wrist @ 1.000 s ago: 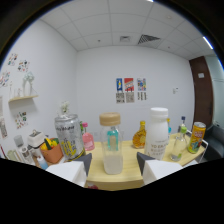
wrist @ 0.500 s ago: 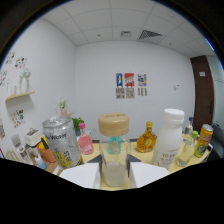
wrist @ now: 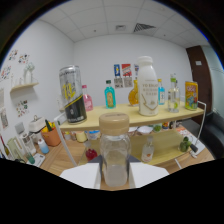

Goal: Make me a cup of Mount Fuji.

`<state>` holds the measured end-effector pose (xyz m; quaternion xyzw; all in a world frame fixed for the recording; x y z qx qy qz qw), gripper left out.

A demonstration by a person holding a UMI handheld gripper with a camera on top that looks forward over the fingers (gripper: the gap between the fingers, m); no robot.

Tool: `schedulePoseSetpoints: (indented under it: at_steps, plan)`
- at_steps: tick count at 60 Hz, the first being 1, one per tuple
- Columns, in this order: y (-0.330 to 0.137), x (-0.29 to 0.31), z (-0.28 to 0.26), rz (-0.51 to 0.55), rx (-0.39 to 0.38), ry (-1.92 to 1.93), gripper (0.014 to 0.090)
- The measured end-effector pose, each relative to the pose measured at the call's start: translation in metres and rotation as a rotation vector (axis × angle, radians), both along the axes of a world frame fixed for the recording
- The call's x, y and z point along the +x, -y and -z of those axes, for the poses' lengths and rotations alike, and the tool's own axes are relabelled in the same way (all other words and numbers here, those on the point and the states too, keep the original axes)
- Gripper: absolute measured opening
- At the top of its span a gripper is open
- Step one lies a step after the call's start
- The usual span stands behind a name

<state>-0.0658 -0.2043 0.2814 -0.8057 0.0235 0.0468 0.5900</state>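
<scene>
Gripper view shows my claw squeezing a small clear bottle from both sides, with the two white fingers pressed against its lower part. The bottle has a tan cap and stands upright, right between the fingers, with a little pale liquid at the bottom. Beyond it I see a long wooden shelf with drinks lined up on it. At the left end of the shelf stands a tall can in silver, black and yellow. Just right of the can is a pink bottle, then a teal bottle with a dark cap. Further right stands a big white bottle with a white cap, and an amber bottle peeks out behind its left side. At the far right end sits a yellow and green can. Under the shelf is a desk with more small things on it that I cannot make out well. Far left, near the wall, an orange cup holds pens. Posters hang on the far white wall.
</scene>
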Motion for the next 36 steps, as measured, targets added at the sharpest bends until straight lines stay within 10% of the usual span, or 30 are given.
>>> schedulePoseSetpoints:
  at_steps: [36]
  plan:
    - [0.011,-0.002,0.171,0.139,-0.081,-0.750,0.0374]
